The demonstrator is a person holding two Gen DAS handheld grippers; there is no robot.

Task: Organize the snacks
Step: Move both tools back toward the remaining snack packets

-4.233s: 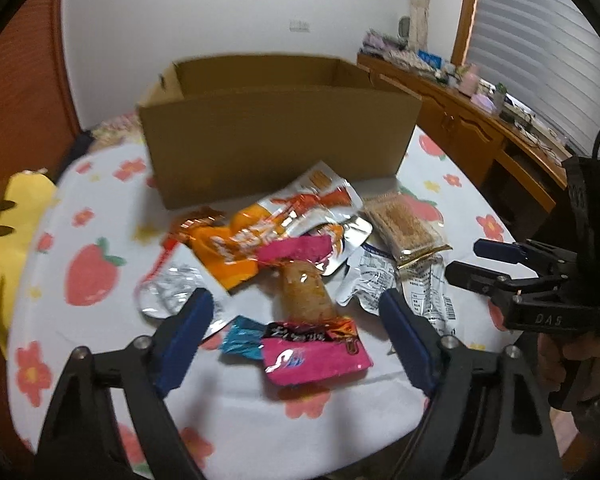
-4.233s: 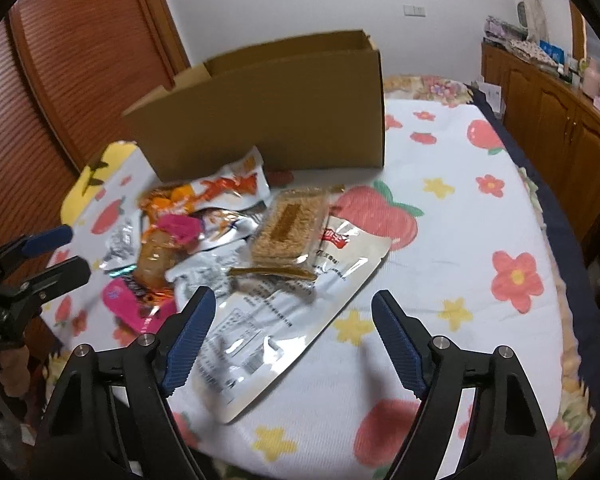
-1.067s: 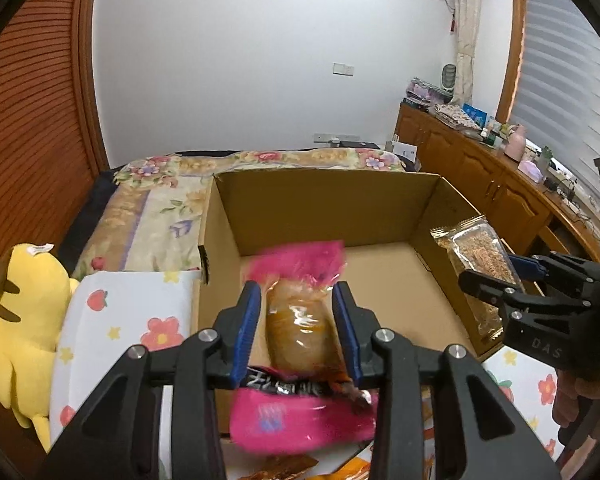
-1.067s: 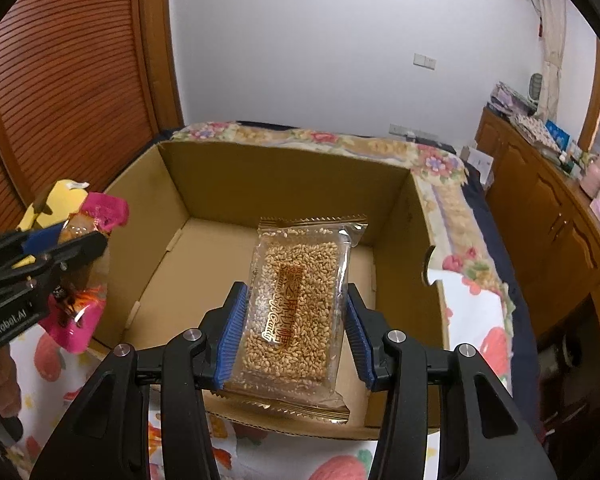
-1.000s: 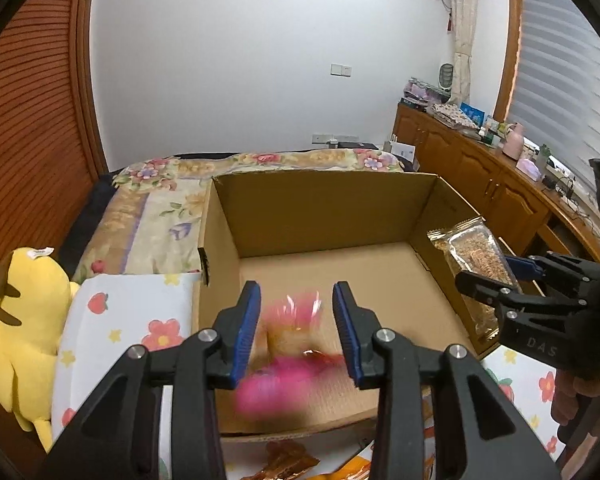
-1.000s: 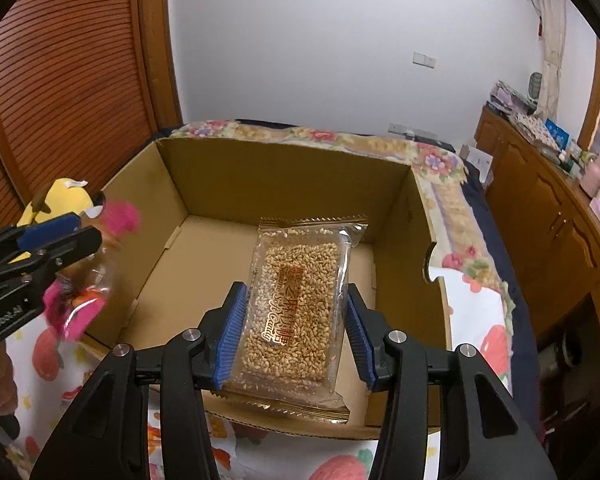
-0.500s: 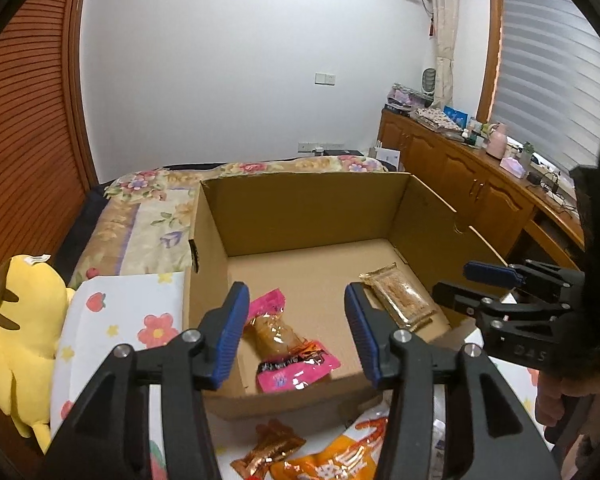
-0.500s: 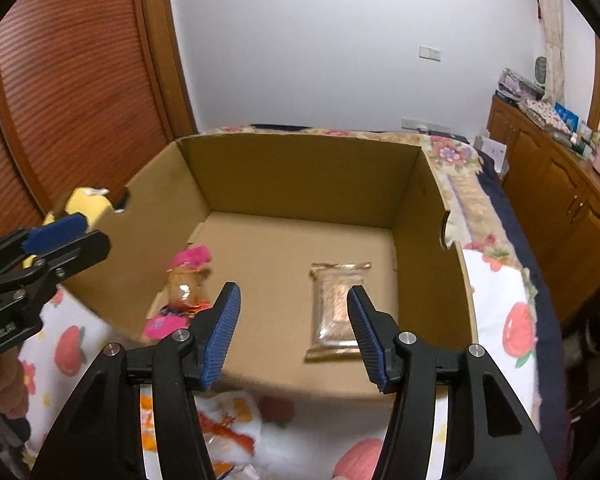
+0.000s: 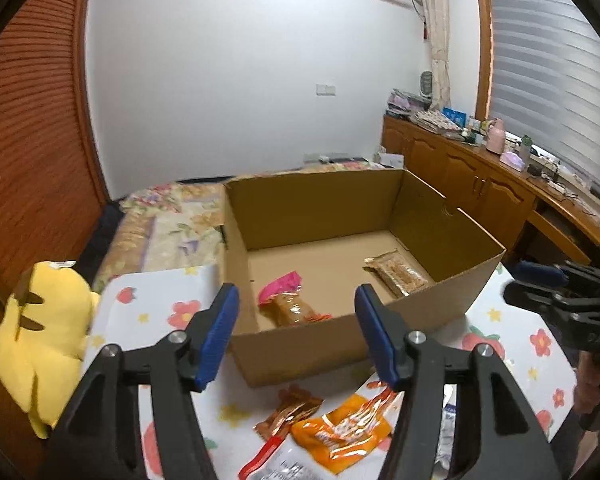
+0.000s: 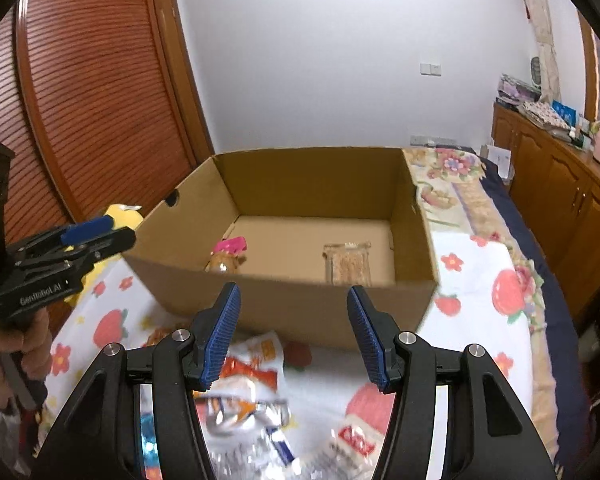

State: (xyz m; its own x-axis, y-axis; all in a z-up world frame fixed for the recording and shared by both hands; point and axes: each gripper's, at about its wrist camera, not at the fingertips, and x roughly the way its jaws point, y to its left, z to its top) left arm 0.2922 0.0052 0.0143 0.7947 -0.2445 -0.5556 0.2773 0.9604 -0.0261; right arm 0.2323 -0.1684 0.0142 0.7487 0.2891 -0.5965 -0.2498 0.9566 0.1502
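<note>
An open cardboard box (image 9: 440,296) stands on the table; it also shows in the right wrist view (image 10: 284,300). Inside lie a pink-topped snack pack (image 9: 286,300) at the left and a clear grain bar pack (image 9: 398,274) at the right; both also show in the right wrist view, the pink-topped pack (image 10: 226,254) and the grain bar (image 10: 348,266). My left gripper (image 9: 296,334) is open and empty, in front of the box. My right gripper (image 10: 294,338) is open and empty, also in front of the box. Loose snacks, among them an orange pack (image 9: 340,436), lie on the table below the grippers.
The table has a white cloth with strawberries and flowers (image 10: 496,292). A yellow plush toy (image 9: 40,344) sits at the left edge. More foil packs (image 10: 252,392) lie near the front. Wooden cabinets (image 9: 480,196) run along the right wall.
Both grippers let go of their snacks into the box, opened wider and drew back and down from over the box toward the table's front.
</note>
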